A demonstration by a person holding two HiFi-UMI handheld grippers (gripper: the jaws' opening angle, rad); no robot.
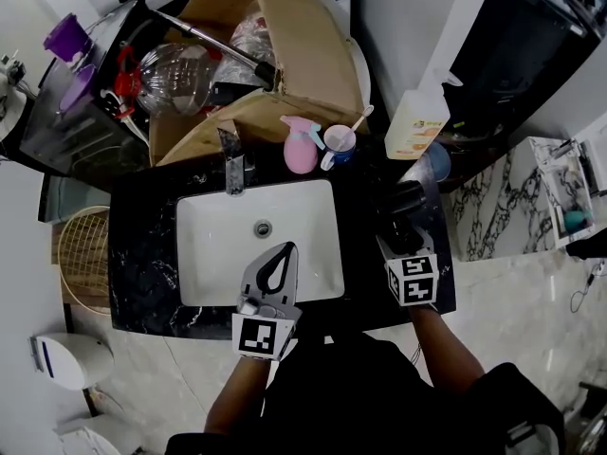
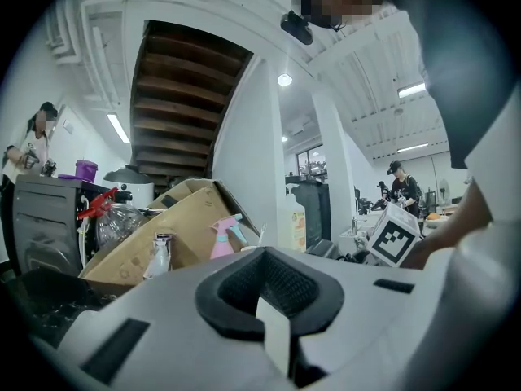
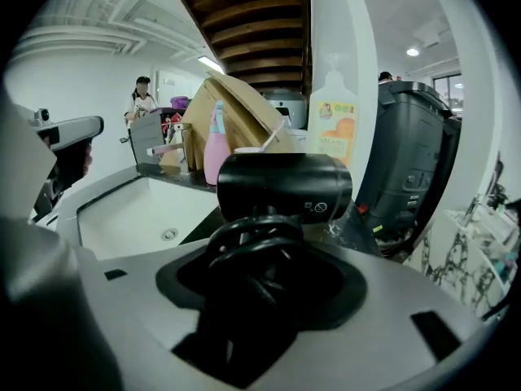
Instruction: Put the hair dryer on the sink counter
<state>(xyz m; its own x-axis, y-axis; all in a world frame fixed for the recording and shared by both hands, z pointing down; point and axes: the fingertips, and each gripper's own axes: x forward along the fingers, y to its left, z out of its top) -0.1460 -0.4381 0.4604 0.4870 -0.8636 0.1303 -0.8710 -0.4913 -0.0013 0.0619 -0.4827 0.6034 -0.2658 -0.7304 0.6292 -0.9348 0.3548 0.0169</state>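
The table (image 1: 152, 254) was a black slab veined with white, glossy, with a smooth white rectangular basin (image 1: 213, 245) sunk into it. Pale marbled floor (image 1: 531, 301) lay to its right, and a round wicker basket (image 1: 83, 254) stood off its left end. Along the back edge were a chrome faucet (image 1: 232, 164), a pink spray bottle (image 1: 300, 147), a cup (image 1: 339, 142) with a toothbrush in it, and a white soap bottle (image 1: 417, 121) with an orange label. An open cardboard box (image 1: 285, 45) rose behind them.

The hair dryer (image 1: 403, 216) was matte black, with a stubby round barrel. It was over the strip of table right of the basin, near the soap bottle. From above, the right tool (image 1: 406, 245) merged with it. Only the right gripper view showed the grip: the right tool (image 3: 260, 255) was clamped on the dryer's handle and its looped cord (image 3: 252, 235), barrel crosswise above. No view showed whether the dryer touched the table.

The left tool (image 1: 285, 252) hung over the basin's front edge, its jaws together on nothing. Its own view looked over the box into a white room with a dark stair.
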